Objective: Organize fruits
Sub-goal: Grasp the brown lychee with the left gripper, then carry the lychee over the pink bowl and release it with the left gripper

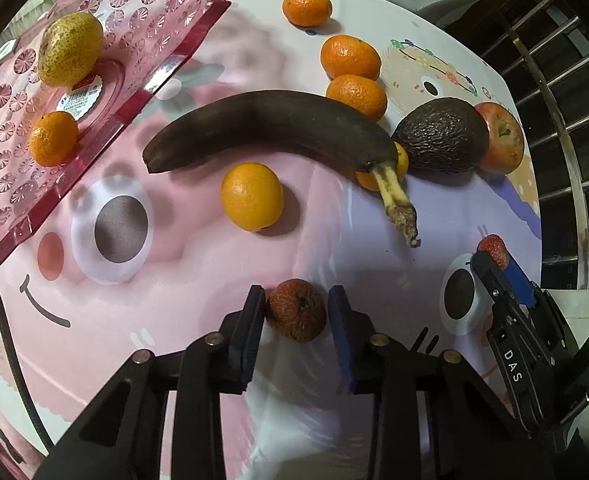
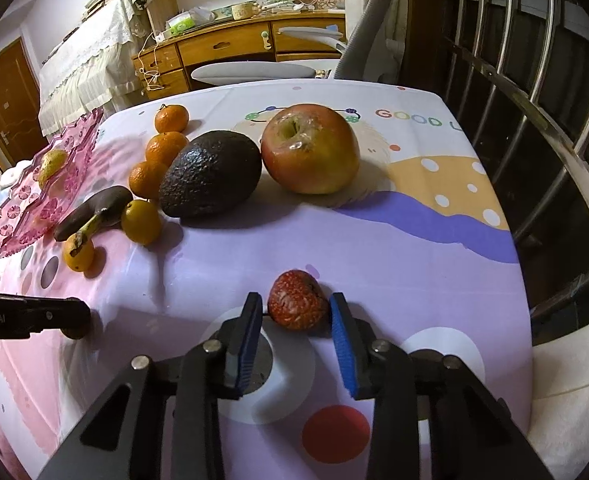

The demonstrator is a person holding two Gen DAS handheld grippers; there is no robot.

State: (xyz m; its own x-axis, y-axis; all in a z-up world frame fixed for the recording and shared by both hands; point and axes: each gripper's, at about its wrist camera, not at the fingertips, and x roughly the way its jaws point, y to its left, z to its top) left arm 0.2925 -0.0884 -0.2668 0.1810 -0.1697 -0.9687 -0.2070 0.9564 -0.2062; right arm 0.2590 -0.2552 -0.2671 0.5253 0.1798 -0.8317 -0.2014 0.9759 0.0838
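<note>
Both grippers straddle small red fruits, jaws parted, nothing grasped yet.

The left gripper point(image 1: 296, 312) brackets a wrinkled red-brown fruit point(image 1: 296, 310) on the tablecloth point(image 1: 198, 264); the right gripper point(image 2: 296, 318) brackets a strawberry point(image 2: 297, 299). The pink tray point(image 1: 106, 20), far left, already holds 1 yellow-green citrus point(image 1: 70, 48) and 1 mandarin point(image 1: 53, 138). To do it well, I judge each pair of pads should close gently and evenly, since both fruits look soft, then lift straight before travelling to the tray. Readable writing: "DAS" on the right tool, "GOOD" on the cloth, "obot.AI" on the left tool.
</note>
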